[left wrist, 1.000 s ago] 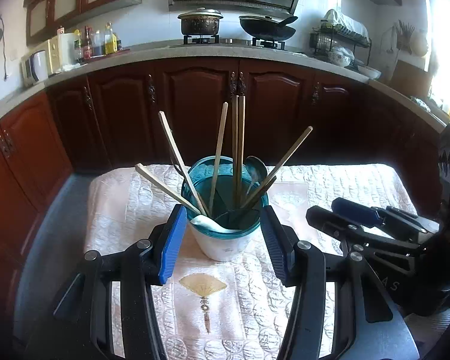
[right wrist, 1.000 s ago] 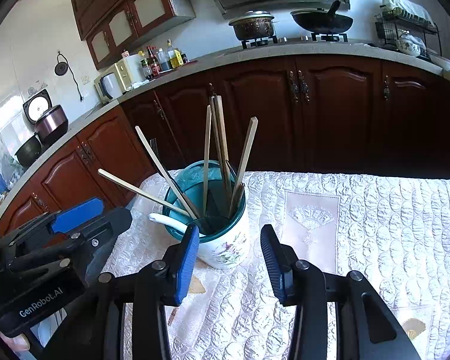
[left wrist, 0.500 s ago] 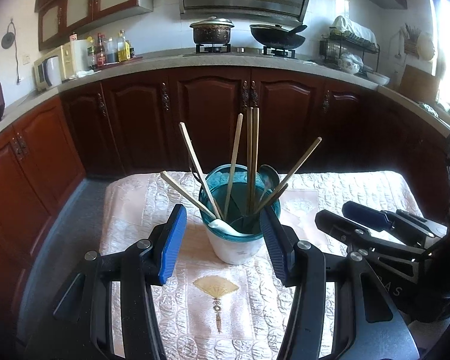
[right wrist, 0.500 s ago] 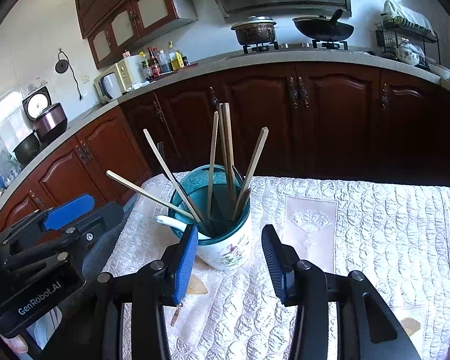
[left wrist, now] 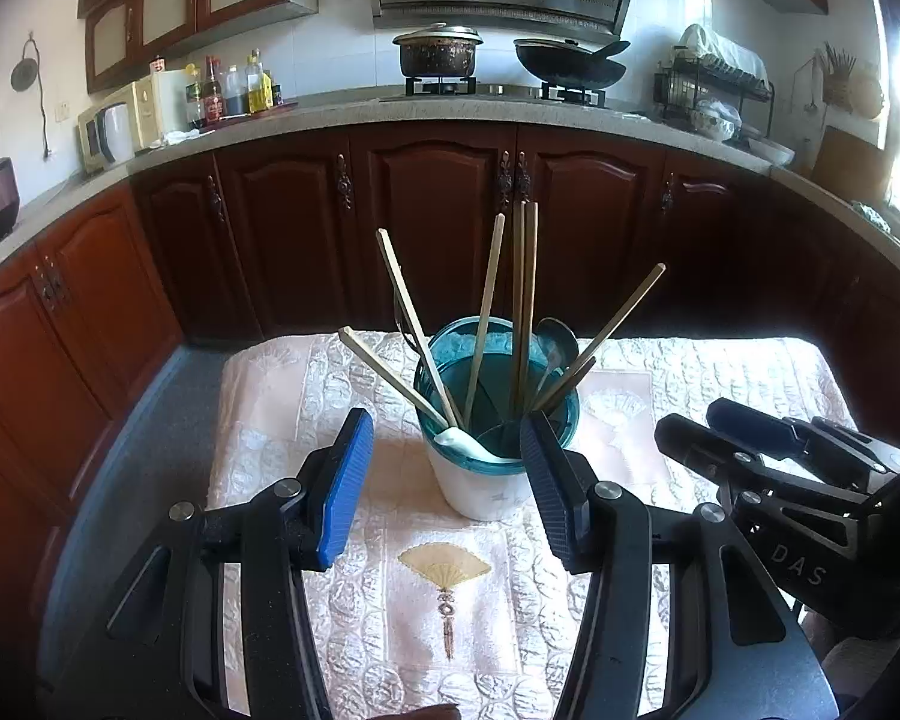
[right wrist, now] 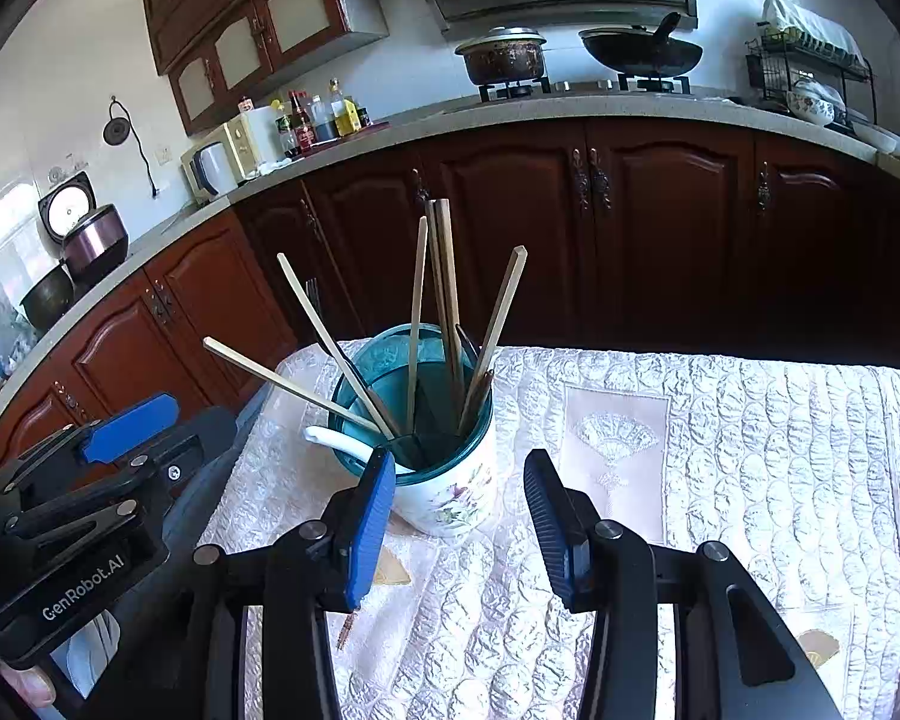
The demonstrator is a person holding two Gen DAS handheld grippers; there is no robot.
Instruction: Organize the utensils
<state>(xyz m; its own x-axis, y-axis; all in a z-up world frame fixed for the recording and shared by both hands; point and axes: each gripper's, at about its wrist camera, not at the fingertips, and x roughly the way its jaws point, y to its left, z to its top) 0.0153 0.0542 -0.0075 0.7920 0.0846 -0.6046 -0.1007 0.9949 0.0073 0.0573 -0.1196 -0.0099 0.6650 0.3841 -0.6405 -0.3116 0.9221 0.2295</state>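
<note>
A white floral utensil holder with a teal insert [left wrist: 486, 483] [right wrist: 450, 492] stands upright on the quilted tablecloth. Several wooden chopsticks [left wrist: 525, 300] [right wrist: 444, 276] fan out of it, along with a white spoon [left wrist: 468, 441] [right wrist: 336, 441] and a metal spoon [left wrist: 555, 339]. My left gripper [left wrist: 444, 480] is open and empty, just in front of the holder, apart from it. My right gripper [right wrist: 456, 516] is open and empty, also just in front of the holder. Each gripper shows in the other's view: the right one [left wrist: 768, 456] and the left one [right wrist: 90, 462].
The pale quilted tablecloth [left wrist: 450, 600] [right wrist: 720, 480] covers a small table with edges at left and far side. Dark wooden cabinets [left wrist: 438, 228] and a counter with a pot [left wrist: 438, 51] and wok [left wrist: 570, 63] stand behind.
Both grippers have drawn back and risen a little from the holder, so it sits farther off in both views. The utensils have not moved.
</note>
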